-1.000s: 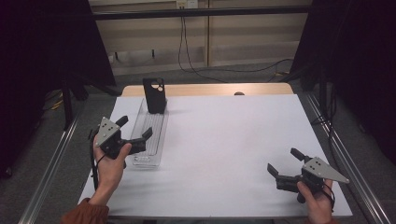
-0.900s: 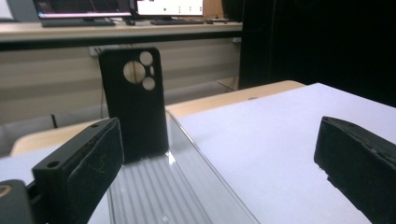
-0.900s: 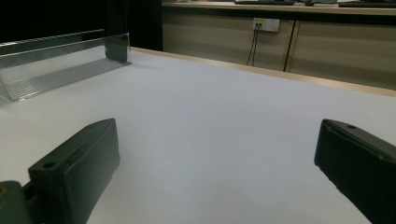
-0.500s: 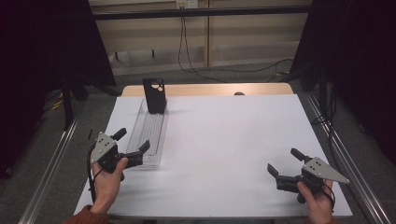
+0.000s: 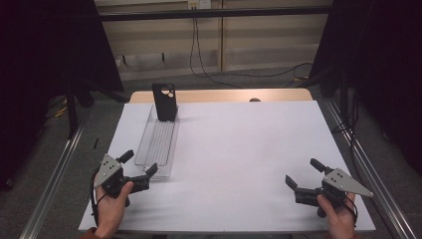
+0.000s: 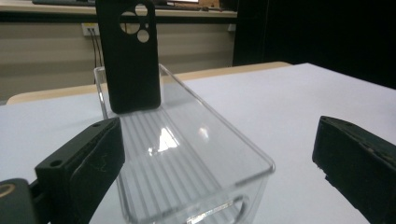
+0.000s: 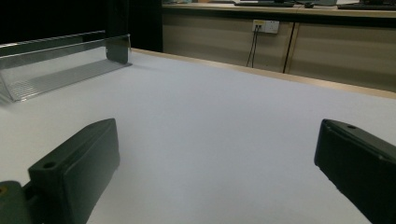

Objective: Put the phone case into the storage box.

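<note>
Both jaws stand wide apart on each tool, gripping nothing. From where I stand, the left gripper (image 5: pixel 142 167) sits at the near end of the clear tray (image 5: pixel 158 144), on the table's (image 5: pixel 249 149) left. Upright at the tray's far end stands a black phone case (image 5: pixel 164 101). Near right, well apart, rests the right gripper (image 5: pixel 303 175).

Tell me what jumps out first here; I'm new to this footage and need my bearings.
A black phone case stands upright at the far end of a long clear tray on the white table's left side. The left gripper, open, sits at the tray's near end. The right gripper, also open, rests at the near right over bare table.
</note>
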The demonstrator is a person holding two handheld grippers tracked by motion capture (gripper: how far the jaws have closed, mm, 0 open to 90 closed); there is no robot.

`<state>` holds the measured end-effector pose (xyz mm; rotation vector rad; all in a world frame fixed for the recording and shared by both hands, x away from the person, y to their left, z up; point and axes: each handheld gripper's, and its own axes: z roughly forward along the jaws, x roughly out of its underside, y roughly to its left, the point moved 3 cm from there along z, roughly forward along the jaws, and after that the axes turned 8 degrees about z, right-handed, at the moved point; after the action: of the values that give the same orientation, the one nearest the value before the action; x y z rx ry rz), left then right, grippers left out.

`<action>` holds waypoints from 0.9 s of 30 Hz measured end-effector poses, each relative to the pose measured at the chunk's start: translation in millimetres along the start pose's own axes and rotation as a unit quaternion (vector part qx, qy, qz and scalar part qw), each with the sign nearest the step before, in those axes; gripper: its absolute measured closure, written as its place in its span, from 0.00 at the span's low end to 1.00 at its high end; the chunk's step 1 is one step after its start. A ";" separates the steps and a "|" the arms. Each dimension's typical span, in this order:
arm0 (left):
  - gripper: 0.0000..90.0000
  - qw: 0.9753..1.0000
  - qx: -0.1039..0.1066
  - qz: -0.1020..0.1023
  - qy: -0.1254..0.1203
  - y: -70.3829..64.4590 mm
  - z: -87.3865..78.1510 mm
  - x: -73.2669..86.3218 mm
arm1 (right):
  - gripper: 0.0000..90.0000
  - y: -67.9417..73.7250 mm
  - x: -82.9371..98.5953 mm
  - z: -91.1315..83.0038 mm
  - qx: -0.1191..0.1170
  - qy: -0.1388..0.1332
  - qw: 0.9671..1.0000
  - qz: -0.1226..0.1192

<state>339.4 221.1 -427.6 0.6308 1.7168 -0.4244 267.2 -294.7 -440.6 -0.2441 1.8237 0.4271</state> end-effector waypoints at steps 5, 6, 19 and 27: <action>0.03 1.000 -0.005 -0.009 -0.005 -1.9 -8.1 2.9 | 0.00 -0.6 0.0 -0.6 0.002 -0.002 1.000 0.001; 0.03 1.000 -0.006 -0.006 -0.004 -2.0 -9.5 3.4 | 0.00 -0.7 0.0 -0.9 0.003 -0.002 1.000 0.002; 0.03 1.000 -0.012 0.002 0.001 -9.3 -19.6 9.1 | 0.00 -3.1 2.2 -10.1 0.015 -0.003 1.000 0.003; 0.02 1.000 -0.027 -0.010 0.009 -3.6 -23.0 14.9 | 0.00 -5.0 2.0 -8.0 0.016 -0.003 1.000 0.005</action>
<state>317.1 234.5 -436.9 0.5803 1.7469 -0.3874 261.5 -302.5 -441.4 -0.2109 1.8255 0.4049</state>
